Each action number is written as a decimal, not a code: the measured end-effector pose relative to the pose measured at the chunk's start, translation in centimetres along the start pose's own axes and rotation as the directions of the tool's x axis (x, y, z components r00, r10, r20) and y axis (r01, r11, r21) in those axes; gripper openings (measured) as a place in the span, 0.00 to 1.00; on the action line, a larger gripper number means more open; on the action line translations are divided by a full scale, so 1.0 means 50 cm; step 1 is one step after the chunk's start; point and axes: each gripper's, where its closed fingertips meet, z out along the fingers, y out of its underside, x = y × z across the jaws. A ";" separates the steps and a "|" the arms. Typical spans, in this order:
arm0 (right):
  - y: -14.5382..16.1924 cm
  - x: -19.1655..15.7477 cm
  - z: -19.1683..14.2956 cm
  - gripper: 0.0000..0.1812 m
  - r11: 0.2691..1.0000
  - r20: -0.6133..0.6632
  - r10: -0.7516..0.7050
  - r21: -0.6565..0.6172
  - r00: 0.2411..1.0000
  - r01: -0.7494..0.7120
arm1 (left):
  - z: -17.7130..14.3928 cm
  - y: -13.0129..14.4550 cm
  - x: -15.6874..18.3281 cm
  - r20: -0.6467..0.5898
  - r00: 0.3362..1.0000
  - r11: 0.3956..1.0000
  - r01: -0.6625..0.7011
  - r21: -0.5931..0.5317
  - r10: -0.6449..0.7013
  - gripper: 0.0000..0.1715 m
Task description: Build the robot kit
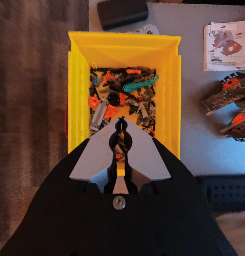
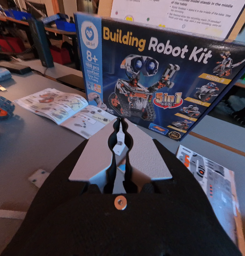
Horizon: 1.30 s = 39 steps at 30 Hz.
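In the left wrist view my left gripper [image 1: 121,118] is shut, its tips together just above the near part of a yellow bin [image 1: 124,37]. The bin holds several loose building pieces [image 1: 145,110] in black, grey and orange, a teal tool [image 1: 139,84] and a long grey piece [image 1: 99,115]. I see nothing between the tips. In the right wrist view my right gripper [image 2: 120,119] is shut above the grey table, pointing at the lower edge of a dark blue kit box [image 2: 160,76] that stands upright. Nothing shows between its tips.
A partly built black and orange model [image 1: 229,97] and an open instruction booklet [image 1: 227,45] lie right of the bin, with a black box [image 1: 121,13] behind it. The booklet [image 2: 61,106], a printed sheet [image 2: 210,177] and a small white part [image 2: 38,177] also lie on the table. The grippers' ends are close to 60 cm from one another.
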 end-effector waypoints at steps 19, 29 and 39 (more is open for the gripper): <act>0.088 0.067 -0.017 0.09 0.991 -0.032 -0.025 -0.130 0.999 0.021 | 0.245 -0.116 0.008 -0.197 0.967 0.984 -0.142 0.105 0.160 0.18; 0.098 0.042 -0.006 0.09 0.984 0.006 -0.077 -0.163 0.997 0.077 | 0.318 -0.113 -0.019 -0.205 0.965 0.980 -0.134 0.144 0.162 0.11; 0.094 0.031 -0.008 0.09 0.984 0.021 -0.073 -0.159 0.997 0.075 | 0.360 -0.086 -0.023 -0.060 0.944 0.945 -0.320 0.064 0.324 0.13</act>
